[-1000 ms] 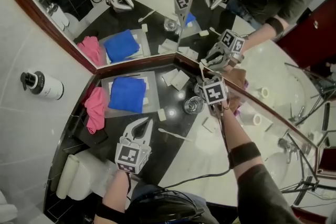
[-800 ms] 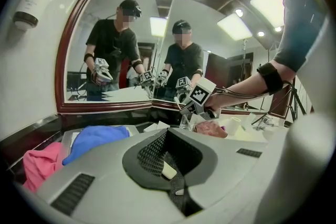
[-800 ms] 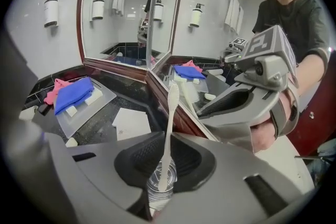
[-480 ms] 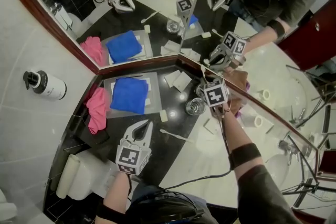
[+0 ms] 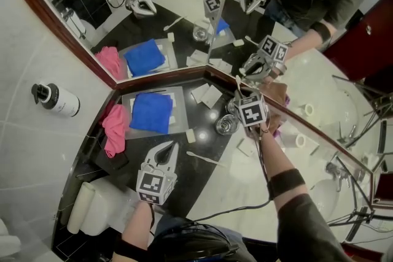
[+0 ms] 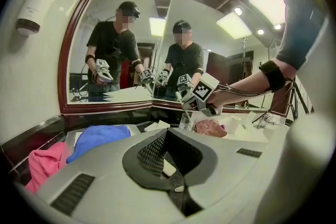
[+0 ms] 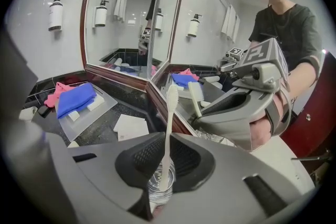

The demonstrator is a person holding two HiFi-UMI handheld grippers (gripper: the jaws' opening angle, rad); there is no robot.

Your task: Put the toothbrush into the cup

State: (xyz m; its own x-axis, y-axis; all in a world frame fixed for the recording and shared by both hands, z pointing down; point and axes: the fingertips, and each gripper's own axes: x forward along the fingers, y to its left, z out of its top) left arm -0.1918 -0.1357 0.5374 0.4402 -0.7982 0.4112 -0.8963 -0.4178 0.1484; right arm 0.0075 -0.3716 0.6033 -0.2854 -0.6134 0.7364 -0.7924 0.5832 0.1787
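Over dark table [image 5: 190, 180], pinching brush [image 7: 167, 134] in right tongs [image 7: 164, 186], tip in cup [image 5: 226, 124] below; left tongs [image 6: 176, 186] pressed together. Yet to let go.

Scanning for print: nothing readable anywhere. Marker cube [image 5: 151, 183] at lower left shows black-and-white square pattern only, no letters. Second marker cube [image 5: 252, 112] near mirror corner carries same kind of pattern, no digits. Wall dispenser bottle [image 5: 58, 100]: pale body, any label too small to read. White packets [image 5: 206, 93] on desk [image 5: 193, 181]: any print too blurred to read.
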